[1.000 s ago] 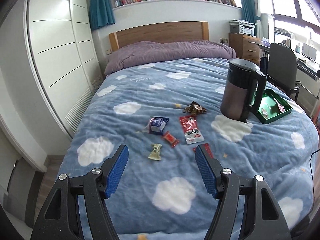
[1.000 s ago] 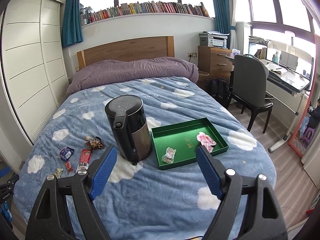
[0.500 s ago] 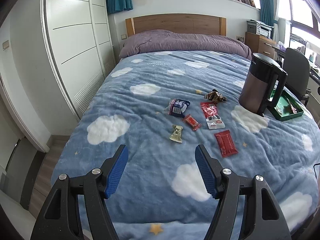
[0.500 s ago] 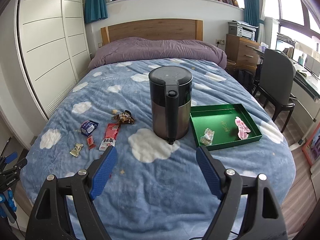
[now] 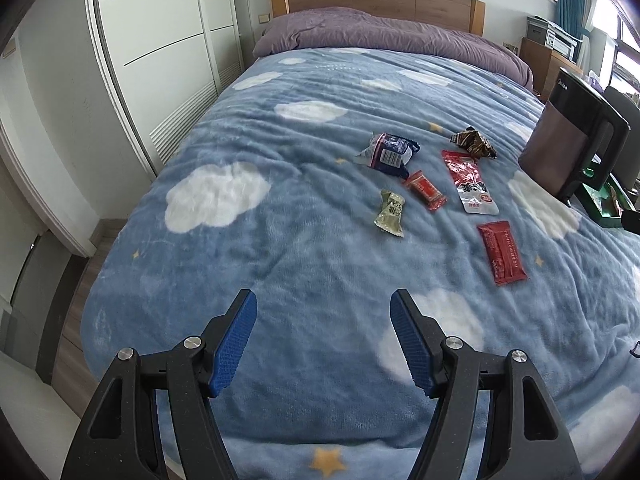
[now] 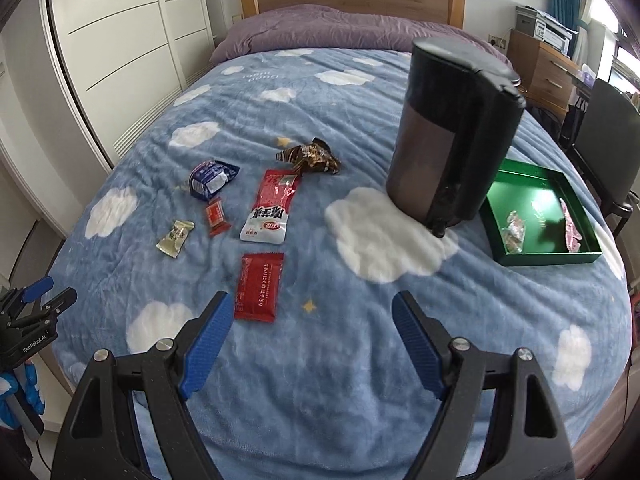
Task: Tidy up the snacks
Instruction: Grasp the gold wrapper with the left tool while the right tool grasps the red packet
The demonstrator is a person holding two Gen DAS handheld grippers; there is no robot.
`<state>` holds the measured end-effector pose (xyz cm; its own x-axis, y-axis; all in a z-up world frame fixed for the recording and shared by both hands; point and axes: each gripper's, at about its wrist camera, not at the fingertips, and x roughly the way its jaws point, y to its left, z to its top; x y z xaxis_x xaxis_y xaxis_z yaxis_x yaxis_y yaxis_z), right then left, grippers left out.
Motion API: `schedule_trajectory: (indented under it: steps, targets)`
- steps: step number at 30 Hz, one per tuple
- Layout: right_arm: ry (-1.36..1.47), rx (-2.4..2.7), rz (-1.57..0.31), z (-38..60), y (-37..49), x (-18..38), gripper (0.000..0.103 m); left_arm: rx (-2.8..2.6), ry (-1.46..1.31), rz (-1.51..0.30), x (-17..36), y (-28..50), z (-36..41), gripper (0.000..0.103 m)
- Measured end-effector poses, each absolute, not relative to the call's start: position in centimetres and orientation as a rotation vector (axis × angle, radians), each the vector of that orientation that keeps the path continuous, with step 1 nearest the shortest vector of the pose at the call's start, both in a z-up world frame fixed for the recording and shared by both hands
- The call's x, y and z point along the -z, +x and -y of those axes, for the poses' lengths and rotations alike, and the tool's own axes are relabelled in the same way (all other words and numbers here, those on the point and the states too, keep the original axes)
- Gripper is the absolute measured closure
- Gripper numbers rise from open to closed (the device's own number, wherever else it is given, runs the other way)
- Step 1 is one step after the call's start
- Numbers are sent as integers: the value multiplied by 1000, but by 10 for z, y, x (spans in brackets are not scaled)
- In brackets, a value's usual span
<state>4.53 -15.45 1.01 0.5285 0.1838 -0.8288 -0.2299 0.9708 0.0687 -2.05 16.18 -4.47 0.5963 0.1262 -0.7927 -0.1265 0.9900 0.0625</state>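
Observation:
Several snack packets lie loose on the blue cloud blanket: a dark red flat packet [image 6: 259, 286] [image 5: 502, 252], a red-and-white pouch [image 6: 272, 206] [image 5: 470, 186], a small red candy [image 6: 216, 216] [image 5: 425, 189], a greenish candy [image 6: 175, 233] [image 5: 391, 213], a blue wrapper [image 6: 212, 174] [image 5: 390, 149] and a brown crumpled wrapper [image 6: 310, 156] [image 5: 473, 142]. A green tray [image 6: 560, 258] at the right holds two wrapped snacks. My right gripper [image 6: 310, 314] hangs open over the blanket, just right of the dark red packet. My left gripper [image 5: 323, 310] is open and empty, short of the packets.
A tall dark kettle [image 6: 452, 132] [image 5: 568, 140] stands between the packets and the tray. The left gripper [image 6: 38, 296] shows at the bed's left edge in the right wrist view. White wardrobe left, wooden headboard and purple duvet behind, chair and desk right.
Both grippers have come down and closer to the bed, tilting more downward. The right one has swung left from the tray toward the packets. Jaws unchanged.

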Motion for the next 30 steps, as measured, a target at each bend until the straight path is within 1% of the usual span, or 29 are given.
schedule_trajectory:
  steps: [6,14,21,30]
  targets:
    - [-67,-283,-1072,127,62,32,0,-123,5,-977,70,2,-160,39]
    - [-80,-332,-1166,95,81,74,0,-57,43,-1010,89,52,-146,39]
    - [-60,-329,-1224,83,103,100,0,-10,91,-1038,102,100,-125,39]
    - [-88,-329,-1266,69,125,121,0,-10,128,-1078,123,137,-111,39]
